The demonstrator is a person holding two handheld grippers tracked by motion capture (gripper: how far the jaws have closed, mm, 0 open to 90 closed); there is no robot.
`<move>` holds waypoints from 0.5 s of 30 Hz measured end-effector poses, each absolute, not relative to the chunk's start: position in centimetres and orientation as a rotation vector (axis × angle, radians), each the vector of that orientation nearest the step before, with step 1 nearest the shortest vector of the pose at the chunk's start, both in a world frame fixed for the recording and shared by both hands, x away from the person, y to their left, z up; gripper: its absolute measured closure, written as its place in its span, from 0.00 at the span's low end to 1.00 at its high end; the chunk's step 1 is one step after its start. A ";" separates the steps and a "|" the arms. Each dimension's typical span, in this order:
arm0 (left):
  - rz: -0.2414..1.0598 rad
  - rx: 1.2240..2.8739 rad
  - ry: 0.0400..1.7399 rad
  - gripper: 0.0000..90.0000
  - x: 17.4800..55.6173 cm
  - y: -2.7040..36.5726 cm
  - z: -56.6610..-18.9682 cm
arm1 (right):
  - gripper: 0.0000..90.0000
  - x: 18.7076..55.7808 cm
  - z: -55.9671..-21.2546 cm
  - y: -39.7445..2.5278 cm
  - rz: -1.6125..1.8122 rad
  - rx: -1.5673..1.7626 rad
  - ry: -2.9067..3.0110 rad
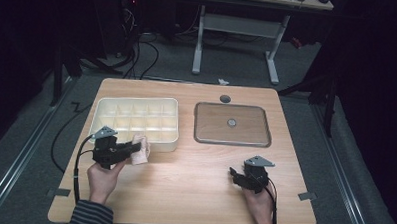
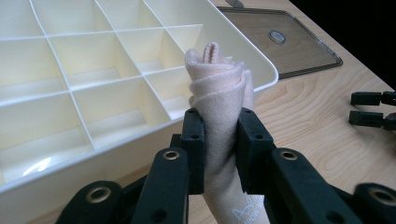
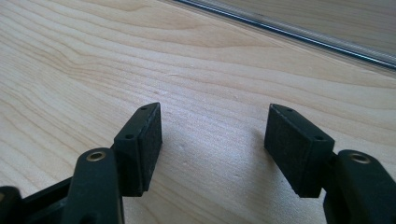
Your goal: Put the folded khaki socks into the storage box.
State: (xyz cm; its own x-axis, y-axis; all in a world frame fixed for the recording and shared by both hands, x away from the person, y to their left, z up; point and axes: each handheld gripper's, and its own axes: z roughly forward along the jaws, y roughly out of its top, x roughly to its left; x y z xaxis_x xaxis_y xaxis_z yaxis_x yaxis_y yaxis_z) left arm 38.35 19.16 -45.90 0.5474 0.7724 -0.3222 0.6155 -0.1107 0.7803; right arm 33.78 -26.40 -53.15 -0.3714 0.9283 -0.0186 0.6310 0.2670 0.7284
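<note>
Wooden table (image 1: 194, 177), rolled pale-pink cloth (image 2: 219, 93), printed end

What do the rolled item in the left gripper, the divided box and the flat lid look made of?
Rolled cloth: soft knit fabric, pale pink, matte; layered folds and ribbed weave show, likely a sock. Divided box: cream plastic, smooth with a slight sheen, thin moulded partitions. Lid: likely clear plastic; the wood grain shows through it and its rim glints. Left gripper is shut on the cloth.
</note>
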 end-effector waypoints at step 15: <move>0.237 1.837 1.121 0.84 39.6 19.0 -44.3 | 0.41 33.8 -53.1 -26.4 0.891 1.407 2.098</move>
